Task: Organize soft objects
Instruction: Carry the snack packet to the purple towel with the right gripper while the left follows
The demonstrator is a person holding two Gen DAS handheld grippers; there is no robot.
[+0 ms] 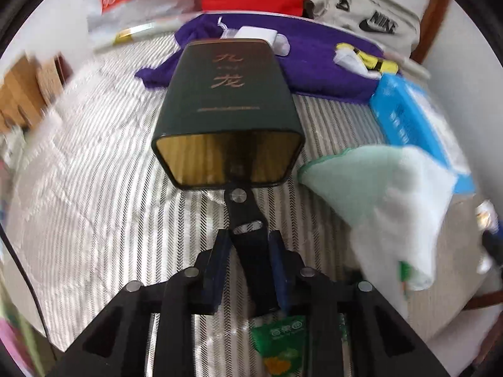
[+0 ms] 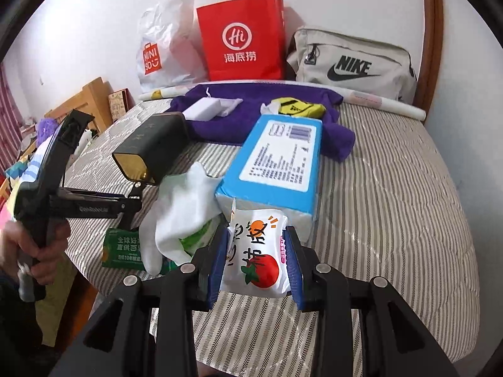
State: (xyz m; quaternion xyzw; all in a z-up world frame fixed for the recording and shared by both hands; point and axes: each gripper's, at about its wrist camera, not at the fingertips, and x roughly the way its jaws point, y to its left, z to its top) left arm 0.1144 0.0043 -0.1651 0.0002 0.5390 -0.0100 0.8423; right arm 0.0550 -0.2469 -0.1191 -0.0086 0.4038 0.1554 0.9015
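The right gripper (image 2: 256, 260) pinches a white snack packet (image 2: 256, 251) w/ a tomato print between its blue pads (image 2: 217, 260), held low in the near-centre of the right wrist view, just over the striped bedspread (image 2: 393, 204). The packet's far end touches or overlaps the near end of a blue tissue pack (image 2: 283, 160); can't tell which.

The left gripper (image 1: 248, 251) is pressed together on a black bracket (image 1: 246, 220) that carries a dark green tin (image 1: 229, 106) w/ a gold open end. In the right wrist view the same gripper (image 2: 132, 207) sits at left, gripped by the person's hand (image 2: 34, 251), tin (image 2: 154, 144) raised over the bed and tilted.

Near the tin, a white cloth w/ green edge (image 2: 179, 213) lies bunched, draped over a green packet (image 2: 121, 251) and touching the blue pack's near-left corner. In the left wrist view the cloth (image 1: 386, 201) is at right, blurred.

Far side: a purple towel (image 2: 276, 100) spread across the bed, w/ a white block (image 2: 202, 110) and a yellow-black item (image 2: 298, 108) on it. Behind, against the wall: a white Miniso bag (image 2: 160, 50), red paper bag (image 2: 242, 37), grey Nike bag (image 2: 352, 62)
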